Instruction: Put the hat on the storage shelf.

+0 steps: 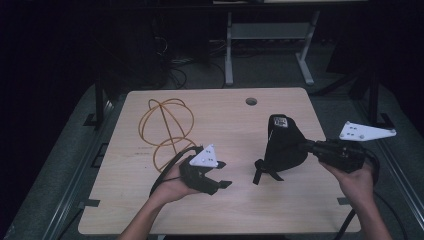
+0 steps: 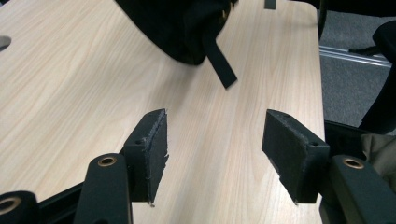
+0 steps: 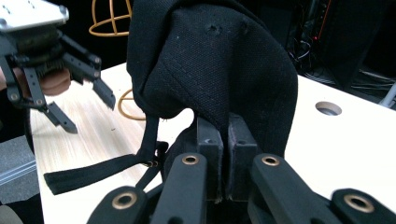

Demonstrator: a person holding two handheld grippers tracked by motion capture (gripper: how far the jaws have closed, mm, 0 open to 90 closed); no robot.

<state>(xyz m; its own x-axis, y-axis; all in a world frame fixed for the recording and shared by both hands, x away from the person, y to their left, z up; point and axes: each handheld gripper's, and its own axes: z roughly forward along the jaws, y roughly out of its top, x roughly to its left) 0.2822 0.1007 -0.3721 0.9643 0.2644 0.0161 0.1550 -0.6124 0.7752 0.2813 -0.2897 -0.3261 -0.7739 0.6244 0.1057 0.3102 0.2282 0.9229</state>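
**Cap pinched on one side, other claw waiting**

While the right gripper (image 1: 306, 146) clamps the edge of the black cap (image 1: 283, 142), the left gripper (image 1: 220, 174) hangs released just off the cap's near side, nothing between its jaws. The cap sits on the table (image 1: 220, 215), right of centre, its crown lifted by the pinch and its back strap (image 1: 260, 172) trailing down onto the wood. In the right gripper view the jaws are clenched on a fold of cloth (image 3: 224, 140); the strap (image 3: 93, 170) dangles toward the open left gripper (image 3: 88, 112).

The step in hand looks like holding the cap steady — a one-sided grasp, with the second hold not yet made. Next, I judge, the left gripper must travel to the cap and close on the strap or the brim opposite the pinch; the cloth is limp, so the jaws need to catch a firm edge.

A wire frame (image 1: 166, 131) lies well beyond the cap, toward the table's far left.
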